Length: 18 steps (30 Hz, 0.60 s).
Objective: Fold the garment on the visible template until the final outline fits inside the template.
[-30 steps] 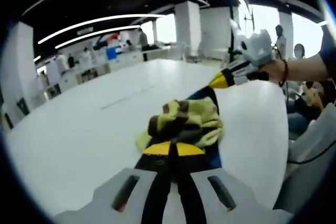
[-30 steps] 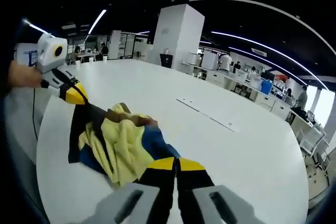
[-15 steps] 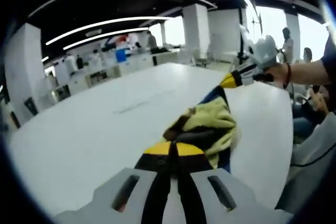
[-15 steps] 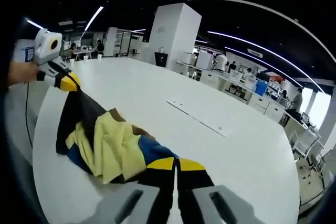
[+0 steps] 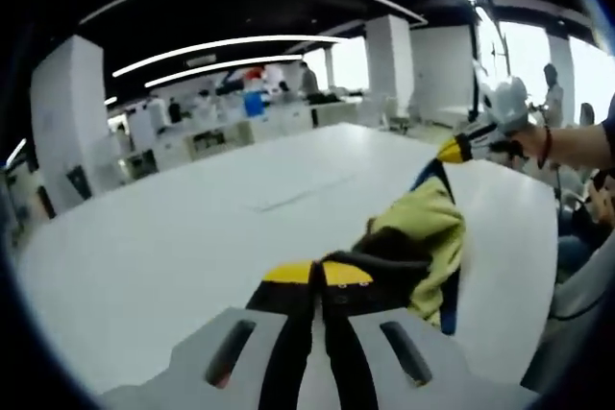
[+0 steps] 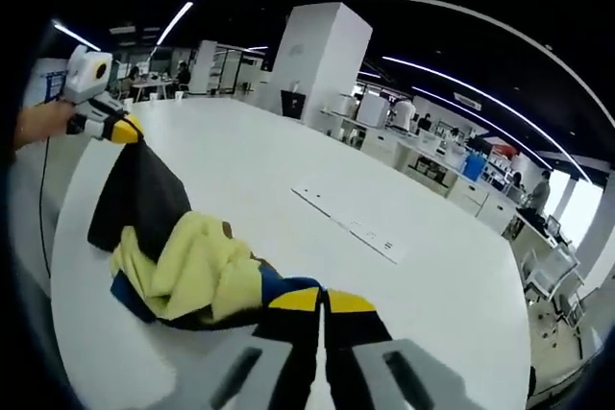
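Note:
A yellow, black and blue garment (image 5: 420, 239) hangs bunched between my two grippers above the white table (image 5: 173, 237). My left gripper (image 5: 316, 274) is shut on one end of it. In the left gripper view my right gripper (image 5: 450, 151), held by a hand, pinches the far blue corner. From the right gripper view, my right gripper (image 6: 323, 301) is shut on the blue and yellow end of the garment (image 6: 187, 266). There my left gripper (image 6: 123, 131) holds a stretched black flap. A faint marked outline (image 6: 348, 225) lies on the table beyond the cloth.
The table's curved edge (image 6: 58, 266) runs close under the garment. A seated person (image 5: 588, 228) is beyond the table edge and another stands by the windows (image 5: 553, 93). A white pillar (image 6: 322, 60) and office desks stand far behind.
Both grippers have drawn apart, and the crumpled garment has stretched out between them, its black flap now pulled taut. Both views have shifted with the hands.

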Available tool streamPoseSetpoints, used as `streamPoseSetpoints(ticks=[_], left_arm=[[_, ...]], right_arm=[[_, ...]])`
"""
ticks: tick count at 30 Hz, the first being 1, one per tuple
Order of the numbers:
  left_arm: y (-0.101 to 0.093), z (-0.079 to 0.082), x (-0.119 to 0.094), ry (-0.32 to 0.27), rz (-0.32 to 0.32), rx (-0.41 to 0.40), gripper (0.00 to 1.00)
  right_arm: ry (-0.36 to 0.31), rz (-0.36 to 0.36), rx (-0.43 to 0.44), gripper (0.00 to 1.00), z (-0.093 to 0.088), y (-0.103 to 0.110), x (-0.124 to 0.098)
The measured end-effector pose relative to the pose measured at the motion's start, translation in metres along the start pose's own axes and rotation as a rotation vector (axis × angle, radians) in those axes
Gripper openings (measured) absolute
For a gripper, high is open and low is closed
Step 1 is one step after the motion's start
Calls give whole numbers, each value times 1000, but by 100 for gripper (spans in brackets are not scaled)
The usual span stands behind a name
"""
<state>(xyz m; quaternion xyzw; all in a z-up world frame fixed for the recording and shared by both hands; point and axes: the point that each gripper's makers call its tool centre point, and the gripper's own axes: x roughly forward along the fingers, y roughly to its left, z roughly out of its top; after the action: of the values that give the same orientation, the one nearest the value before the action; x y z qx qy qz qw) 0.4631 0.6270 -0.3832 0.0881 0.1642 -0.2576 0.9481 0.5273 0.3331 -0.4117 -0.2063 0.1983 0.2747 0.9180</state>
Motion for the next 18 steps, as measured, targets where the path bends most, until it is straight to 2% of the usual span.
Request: streamPoseSetpoints(ticks=[8,15,18], left_arm=[[39,4,2,-28,83,-76,0],[77,5,6,-55,148,-142,0],[94,-2,15,-37,179,-155,0]], right_arm=[[25,-3,-1,0,2,-11,13],[14,-15,43,0,15,-36,29],[13,-27,49,0,18,-45,37]])
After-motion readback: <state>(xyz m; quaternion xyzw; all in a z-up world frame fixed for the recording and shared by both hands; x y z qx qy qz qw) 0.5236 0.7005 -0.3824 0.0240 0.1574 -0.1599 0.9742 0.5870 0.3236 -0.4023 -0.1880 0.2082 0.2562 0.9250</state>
